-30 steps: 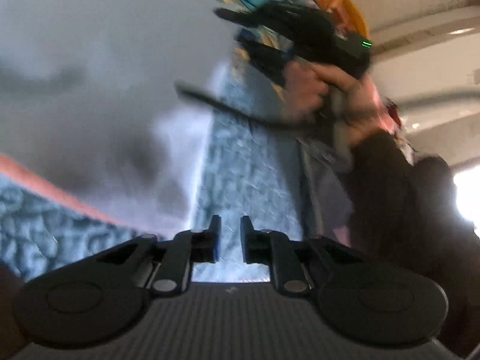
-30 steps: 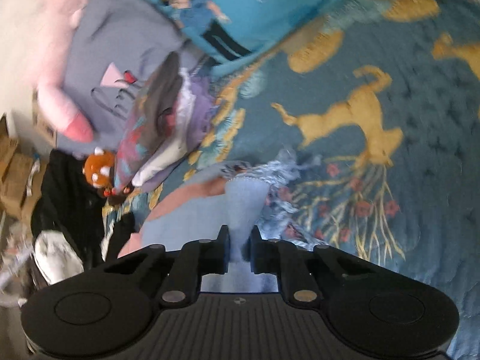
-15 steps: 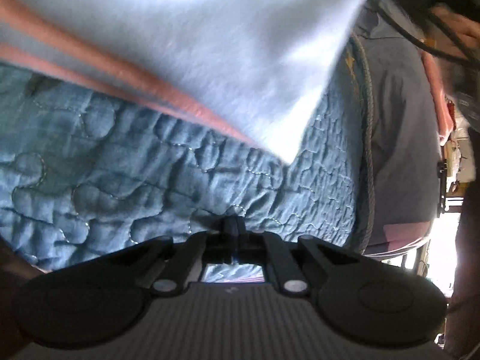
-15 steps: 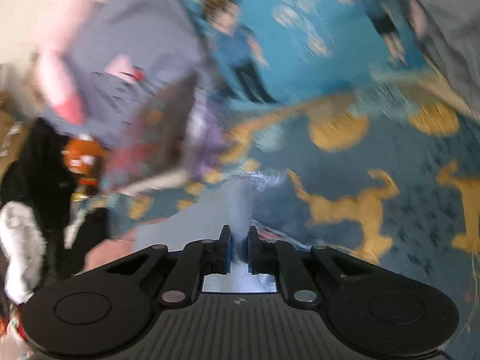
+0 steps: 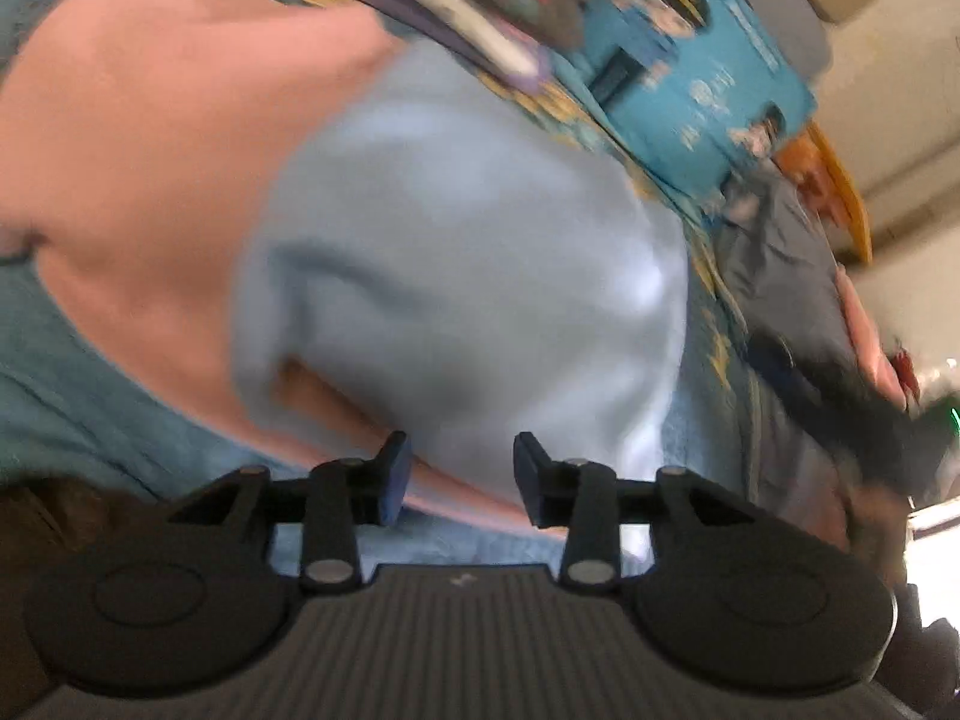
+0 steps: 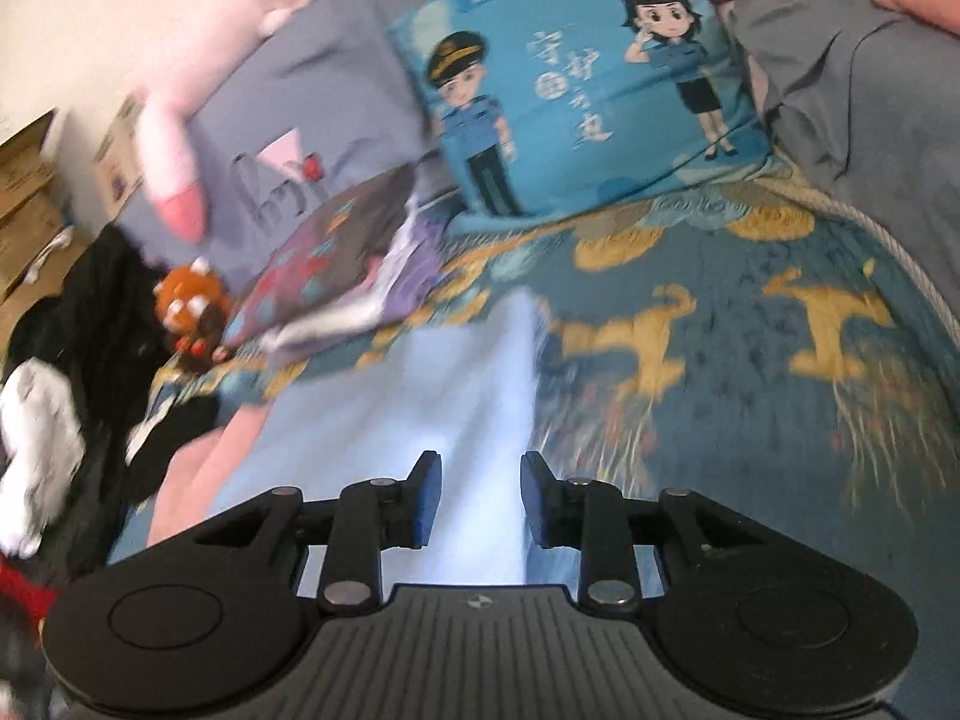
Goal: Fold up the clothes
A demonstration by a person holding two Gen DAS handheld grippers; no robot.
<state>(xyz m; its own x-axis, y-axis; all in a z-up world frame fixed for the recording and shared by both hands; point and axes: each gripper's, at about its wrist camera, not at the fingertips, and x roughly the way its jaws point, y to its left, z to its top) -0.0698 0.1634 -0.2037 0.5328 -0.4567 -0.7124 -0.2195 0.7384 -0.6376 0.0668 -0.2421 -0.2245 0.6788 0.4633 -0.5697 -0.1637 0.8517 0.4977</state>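
A light blue garment [image 5: 456,276] with a pink part [image 5: 156,138] lies folded on the blue quilt. In the left wrist view it fills the middle, and my left gripper [image 5: 459,474] hangs just above its near edge with jaws opening; the pads do not press on the cloth. The right wrist view shows the same light blue garment [image 6: 432,396] stretching away from my right gripper [image 6: 480,498], whose jaws are also opening with the cloth below the gap, not pinched. The pink part [image 6: 198,468] shows at its left.
The blue quilt [image 6: 750,420] with gold horses covers the bed. A blue cartoon cushion [image 6: 576,78], a folded patterned pile [image 6: 336,276], a grey pillow [image 6: 870,96], a pink plush [image 6: 198,90] and a red-panda toy [image 6: 189,306] sit at the back. Dark clothes [image 6: 78,324] lie left.
Both grippers let go of the light blue cloth and opened. The garment now lies laid over on the quilt, and both hands have drawn back and up from it.
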